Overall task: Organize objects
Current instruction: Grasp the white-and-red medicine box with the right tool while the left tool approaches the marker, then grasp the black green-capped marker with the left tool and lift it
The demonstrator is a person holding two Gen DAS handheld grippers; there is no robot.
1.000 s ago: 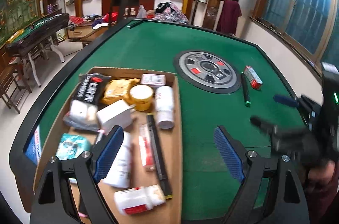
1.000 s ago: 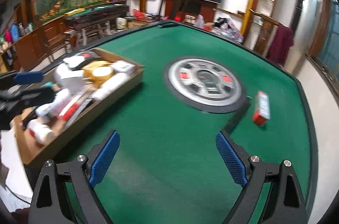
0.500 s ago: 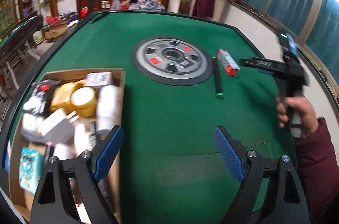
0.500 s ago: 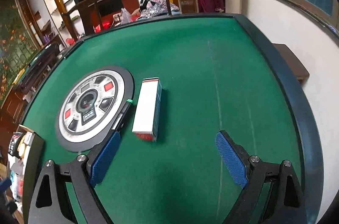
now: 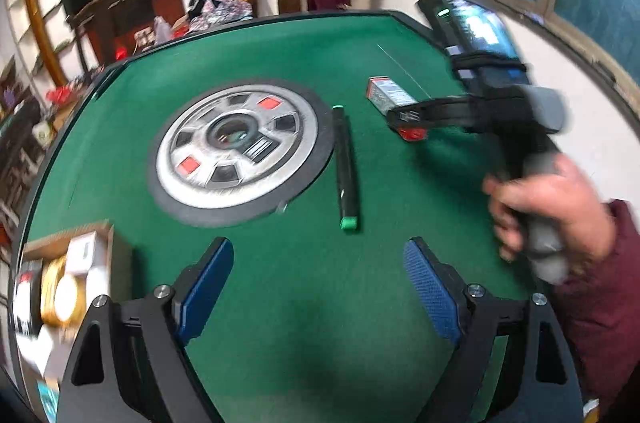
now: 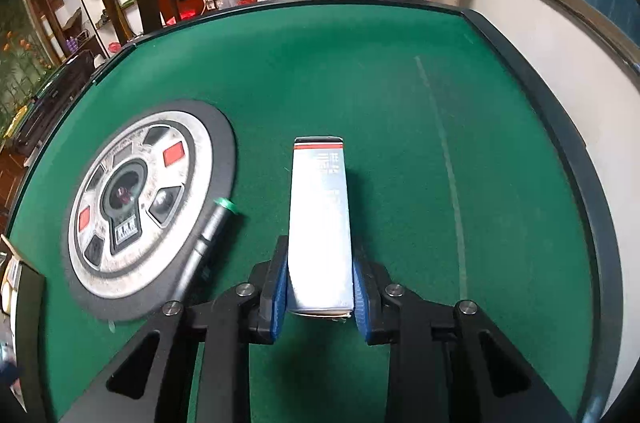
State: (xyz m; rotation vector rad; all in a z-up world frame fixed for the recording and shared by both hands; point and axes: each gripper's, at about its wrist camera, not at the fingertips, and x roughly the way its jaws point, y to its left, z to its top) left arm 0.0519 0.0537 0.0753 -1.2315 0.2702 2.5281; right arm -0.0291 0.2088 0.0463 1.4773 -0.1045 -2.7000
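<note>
— Right wrist view: the right gripper has just been closing and now pinches the box on the green surface.
— So the box can go. And the left gripper?
— Spread wide, holding nothing.

Matt green felt table; glossy cardboard carton; textured blue pads.

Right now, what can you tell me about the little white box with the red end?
The little box is long and narrow, probably cardboard, white-grey on top with small print and a red and black band at its far end. It lies flat on the green table, beside the black pen but apart from it. The right gripper has just been closing, and its blue pads press the box's near end from both sides.
</note>
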